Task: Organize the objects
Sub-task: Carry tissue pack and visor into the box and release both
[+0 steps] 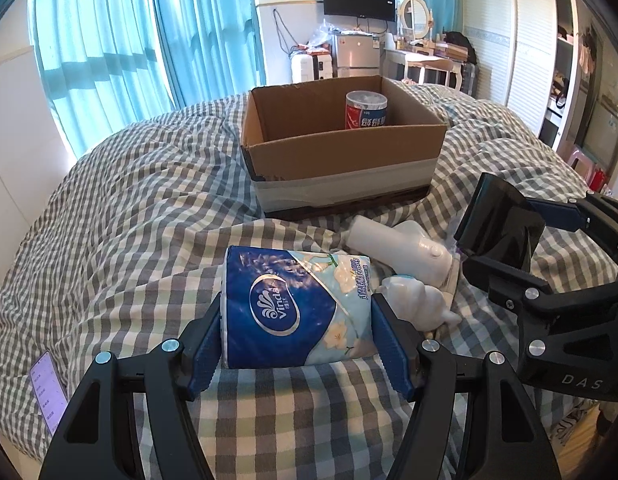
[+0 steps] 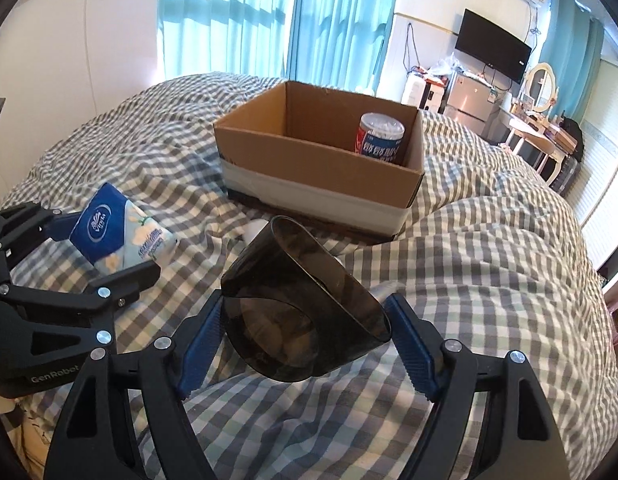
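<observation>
Left wrist view: left tool (image 1: 297,332) is clamping the tissue pack (image 1: 297,308) at lower centre; right tool (image 2: 305,336) is gripping the dark cup (image 2: 301,312). Both probably need carrying into the cardboard box (image 1: 341,160) at upper centre.

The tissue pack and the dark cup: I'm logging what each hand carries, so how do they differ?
The tissue pack is a soft blue-and-white printed bundle; the dark cup is rigid, smoky and see-through. The pack sits between the left tongs, low over the checked bedding; the cup is in the right tongs, tipped on its side with its mouth toward the cardboard box. Both are outside the box.
</observation>
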Action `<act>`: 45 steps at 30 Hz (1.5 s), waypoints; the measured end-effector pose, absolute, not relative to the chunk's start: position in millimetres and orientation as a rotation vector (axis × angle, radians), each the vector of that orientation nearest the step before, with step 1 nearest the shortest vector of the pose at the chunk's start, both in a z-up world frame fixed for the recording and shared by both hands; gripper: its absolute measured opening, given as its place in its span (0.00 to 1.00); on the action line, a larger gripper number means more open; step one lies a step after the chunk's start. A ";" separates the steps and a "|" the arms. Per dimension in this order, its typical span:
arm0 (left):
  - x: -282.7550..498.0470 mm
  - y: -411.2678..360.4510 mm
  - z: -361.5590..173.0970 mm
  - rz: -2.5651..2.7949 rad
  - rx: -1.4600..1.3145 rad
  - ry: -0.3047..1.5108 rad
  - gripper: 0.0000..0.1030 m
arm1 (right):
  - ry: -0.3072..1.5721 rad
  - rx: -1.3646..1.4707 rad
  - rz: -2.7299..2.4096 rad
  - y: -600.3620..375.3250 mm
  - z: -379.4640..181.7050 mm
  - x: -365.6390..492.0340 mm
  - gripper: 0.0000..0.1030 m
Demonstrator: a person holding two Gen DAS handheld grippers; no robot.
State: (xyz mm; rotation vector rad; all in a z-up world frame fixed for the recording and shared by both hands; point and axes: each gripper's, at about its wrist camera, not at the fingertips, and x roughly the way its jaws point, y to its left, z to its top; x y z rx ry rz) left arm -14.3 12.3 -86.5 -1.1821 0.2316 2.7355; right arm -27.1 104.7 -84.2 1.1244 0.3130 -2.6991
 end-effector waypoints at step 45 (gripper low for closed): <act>-152.7 8.0 5.2 2.799 -1.009 0.154 0.68 | 0.288 0.882 -2.775 126.2 41.4 -155.5 0.76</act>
